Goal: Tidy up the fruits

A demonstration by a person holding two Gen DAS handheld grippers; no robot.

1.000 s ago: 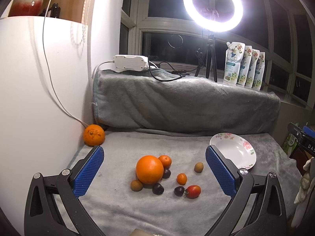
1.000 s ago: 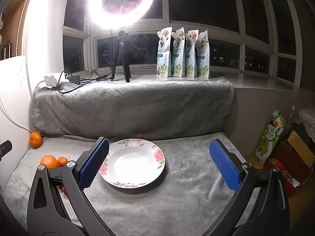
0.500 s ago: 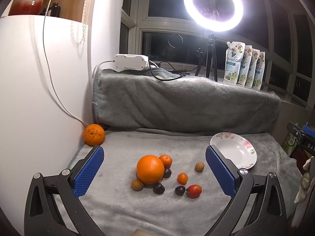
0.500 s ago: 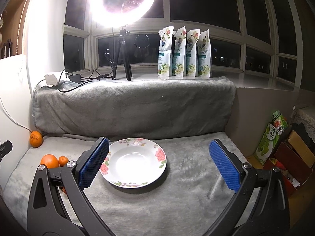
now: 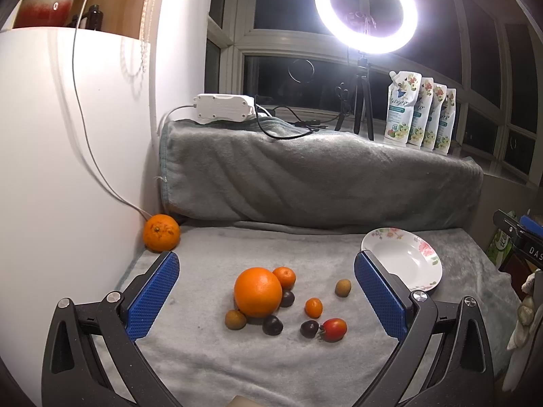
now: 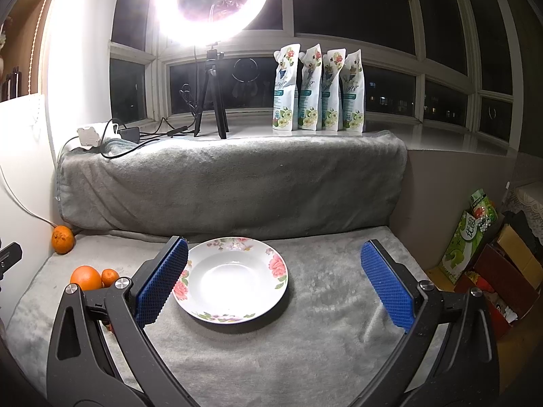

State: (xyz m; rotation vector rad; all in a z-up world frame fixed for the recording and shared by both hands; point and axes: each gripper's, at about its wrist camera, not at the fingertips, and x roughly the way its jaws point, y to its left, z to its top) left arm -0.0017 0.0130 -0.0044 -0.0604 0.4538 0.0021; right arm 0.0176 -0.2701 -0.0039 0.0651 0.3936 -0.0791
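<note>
In the left wrist view a big orange [image 5: 258, 291] lies on the grey blanket with a small mandarin [image 5: 284, 277], a kumquat [image 5: 313, 307], two brown kiwi-like fruits [image 5: 235, 319], several dark plums [image 5: 272, 325] and a red tomato [image 5: 333, 329] around it. Another orange [image 5: 161, 232] sits by the white wall. My left gripper [image 5: 266, 300] is open above the cluster, empty. The floral white plate [image 6: 230, 279] is empty; it also shows in the left wrist view [image 5: 407, 254]. My right gripper [image 6: 275, 285] is open and empty above the plate.
A blanket-covered ledge [image 5: 305, 176] rises behind, carrying a power strip [image 5: 222, 108], cables, a ring light tripod [image 6: 212, 101] and several pouches [image 6: 317, 91]. A white wall [image 5: 68, 169] bounds the left. Boxes and bags [image 6: 492, 254] sit beyond the right edge.
Both views shifted very slightly; the grippers stay open and nothing on the blanket has moved.
</note>
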